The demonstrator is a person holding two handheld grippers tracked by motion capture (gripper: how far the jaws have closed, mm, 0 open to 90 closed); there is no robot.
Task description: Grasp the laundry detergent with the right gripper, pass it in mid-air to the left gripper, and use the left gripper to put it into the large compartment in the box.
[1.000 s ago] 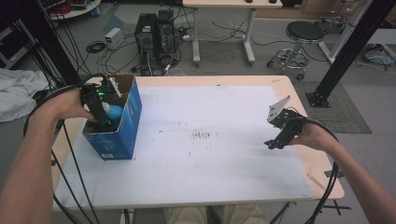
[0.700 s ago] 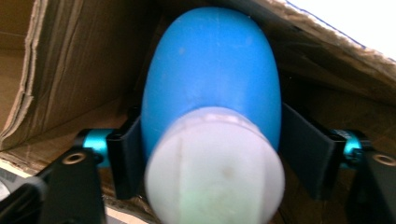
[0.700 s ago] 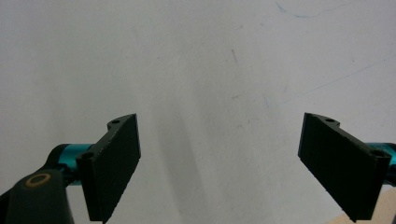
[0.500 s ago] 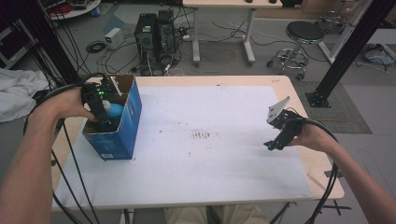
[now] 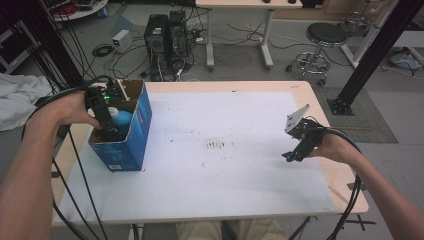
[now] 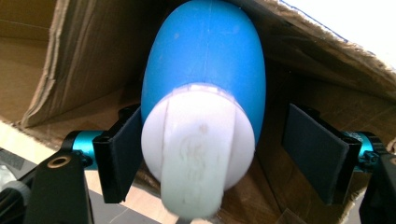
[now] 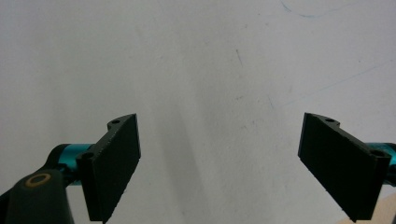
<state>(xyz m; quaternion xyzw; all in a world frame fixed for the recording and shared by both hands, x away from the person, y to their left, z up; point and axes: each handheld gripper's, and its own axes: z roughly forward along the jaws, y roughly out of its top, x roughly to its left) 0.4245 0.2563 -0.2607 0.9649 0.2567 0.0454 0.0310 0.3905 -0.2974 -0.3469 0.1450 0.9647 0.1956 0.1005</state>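
A white sheet (image 5: 210, 165) covers most of a light wooden table (image 5: 345, 180), whose bare edge shows along the right and far sides. The sheet carries a patch of dark scuff marks (image 5: 216, 145) near its middle and faint pen lines seen in the right gripper view. At the table's left end stands an open blue cardboard box (image 5: 131, 135), its brown flaps up.

The left gripper (image 5: 106, 122) reaches down into that box. In the left gripper view its jaws have just been opening, and a blue bottle with a white cap (image 6: 201, 116) lies between them inside the box, cap toward the camera. The left pad sits against or just beside the cap; the right pad stands clearly apart from the bottle, so the jaws are spread and no longer pinch it. In the high view the bottle's blue body and white cap show at the box's mouth beside the gripper.

The right gripper (image 5: 295, 154) hovers above the right part of the sheet, well apart from the box, its jaws spread wide over bare white paper with nothing between them.

Beyond the table lies a grey floor (image 5: 250, 70) with tangled cables, two dark computer towers (image 5: 167, 35), a desk leg frame (image 5: 237, 35), a round black stool (image 5: 326, 37) on castors, and black frame posts (image 5: 375, 55). White cloth (image 5: 20, 97) lies at the far left.
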